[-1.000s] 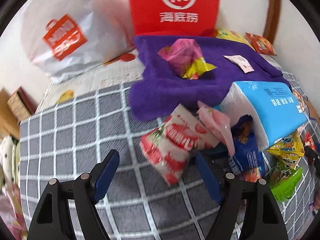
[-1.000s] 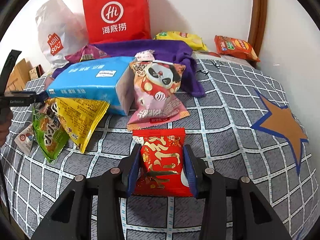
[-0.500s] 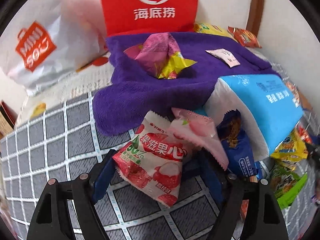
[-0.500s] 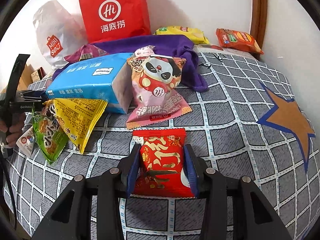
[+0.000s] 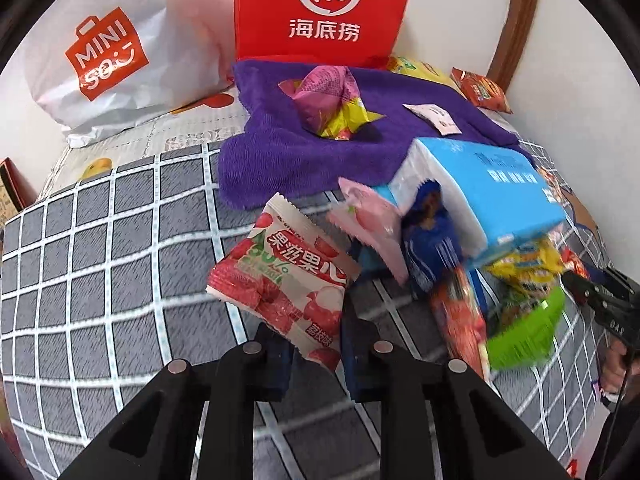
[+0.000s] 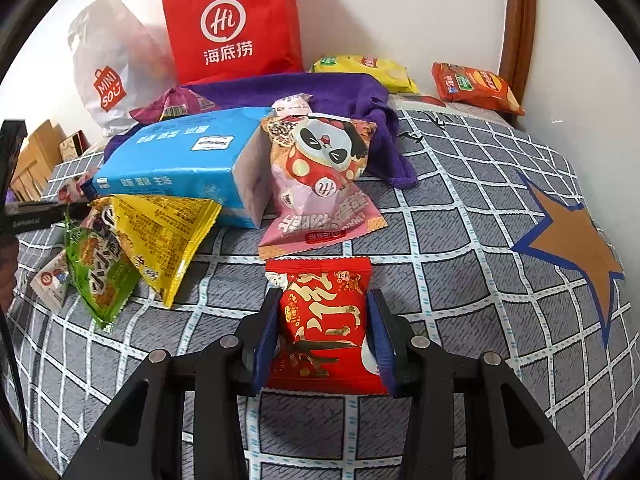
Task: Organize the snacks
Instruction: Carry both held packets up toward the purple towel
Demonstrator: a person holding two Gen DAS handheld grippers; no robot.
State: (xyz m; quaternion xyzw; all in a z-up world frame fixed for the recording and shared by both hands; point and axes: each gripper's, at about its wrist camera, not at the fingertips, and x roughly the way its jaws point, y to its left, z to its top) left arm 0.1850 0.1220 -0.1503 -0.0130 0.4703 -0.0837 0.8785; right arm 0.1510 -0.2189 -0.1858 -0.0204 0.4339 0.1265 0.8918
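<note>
My left gripper (image 5: pixel 316 344) is shut on a red and white lychee snack packet (image 5: pixel 284 284) and holds it above the grey checked bedcover (image 5: pixel 120 260). My right gripper (image 6: pixel 324 332) is shut on a red snack packet (image 6: pixel 324 320) just above the cover. Ahead of the right gripper lie a pink panda packet (image 6: pixel 320 176), a blue tissue pack (image 6: pixel 180 164), a yellow packet (image 6: pixel 164 236) and a green packet (image 6: pixel 100 276). In the left wrist view, the blue tissue pack (image 5: pixel 492 188) has a pink packet (image 5: pixel 372 224) and a dark blue packet (image 5: pixel 432 240) leaning on it.
A purple towel (image 5: pixel 280 152) holds a magenta and yellow packet (image 5: pixel 332 100). A red paper bag (image 5: pixel 324 8) and a white bag (image 5: pixel 104 52) stand at the wall. Yellow (image 6: pixel 364 68) and orange (image 6: pixel 476 88) packets lie at the back right.
My left gripper moved forward over the lychee packet, closed on it and lifted it. My right gripper kept its hold on the red packet and barely moved.
</note>
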